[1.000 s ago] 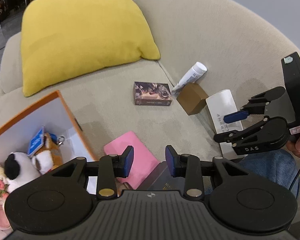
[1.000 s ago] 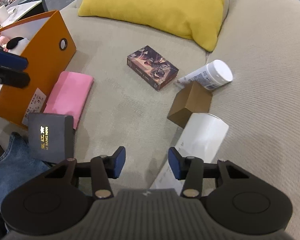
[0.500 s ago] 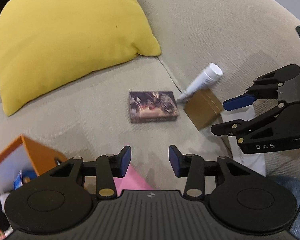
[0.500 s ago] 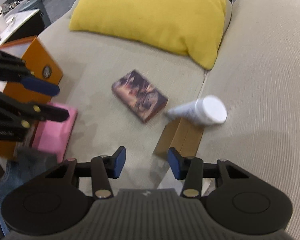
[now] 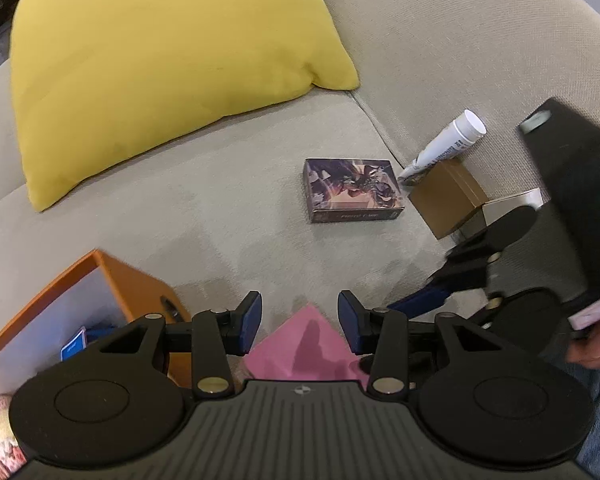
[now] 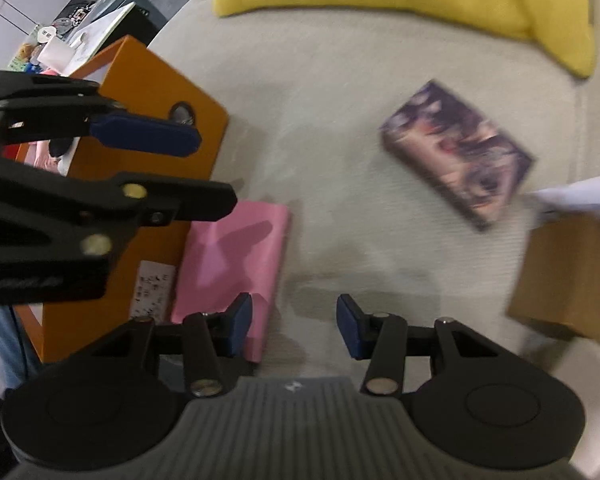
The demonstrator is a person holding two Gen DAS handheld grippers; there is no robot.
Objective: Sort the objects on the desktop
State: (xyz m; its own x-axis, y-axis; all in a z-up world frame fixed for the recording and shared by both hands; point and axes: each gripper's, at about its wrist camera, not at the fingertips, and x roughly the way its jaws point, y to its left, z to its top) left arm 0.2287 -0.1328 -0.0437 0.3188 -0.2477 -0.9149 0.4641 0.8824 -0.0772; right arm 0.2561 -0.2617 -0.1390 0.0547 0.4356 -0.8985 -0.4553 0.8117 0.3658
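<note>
On the beige sofa seat lie a dark illustrated card box (image 5: 354,190) (image 6: 458,152), a brown cardboard box (image 5: 448,198) (image 6: 566,276), a white tube (image 5: 446,146) and a pink flat packet (image 5: 308,346) (image 6: 232,264). An orange storage box (image 5: 136,292) (image 6: 148,160) stands at the left with toys inside. My left gripper (image 5: 299,322) is open and empty above the pink packet. My right gripper (image 6: 293,324) is open and empty, over the seat beside the pink packet. Each gripper shows in the other's view.
A large yellow cushion (image 5: 160,60) leans on the sofa back at the far side. A white box (image 5: 516,202) lies behind the brown box. The person's jeans-clad leg (image 5: 596,404) is at the lower right.
The right gripper has swung left and down toward the pink packet and orange box. The left gripper tilted back down, bringing the orange box into view again. Both stayed open.
</note>
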